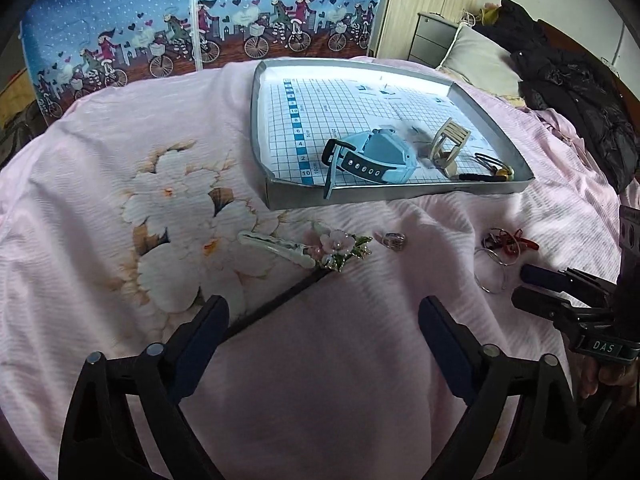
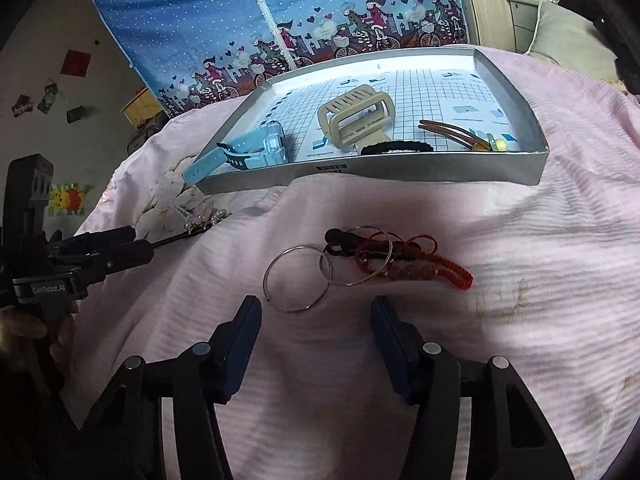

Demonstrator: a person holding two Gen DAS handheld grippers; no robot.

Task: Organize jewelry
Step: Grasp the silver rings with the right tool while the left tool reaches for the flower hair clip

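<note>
On the pink bedspread lie a flower hairpin [image 1: 340,246] with a black stick, a white hair clip [image 1: 276,248], a ring [image 1: 394,240], two silver hoops [image 2: 298,280] and a red bracelet [image 2: 420,270]. My left gripper [image 1: 323,312] is open, and the hairpin's stick runs between its fingers close to the left one. Just short of the hoops, my right gripper [image 2: 316,312] stands open and holds nothing. The silver tray [image 2: 400,170] behind holds a blue watch [image 2: 256,148], a beige claw clip [image 2: 356,116], a black hair tie [image 2: 396,146] and a brown clip [image 2: 452,130].
A blue printed fabric wardrobe [image 1: 200,20] stands behind the bed. A pillow [image 1: 480,60] and a dark jacket [image 1: 580,92] lie at the far right, with a wooden cabinet [image 1: 432,0] beyond. A hand [image 2: 24,328] holds the left gripper's handle.
</note>
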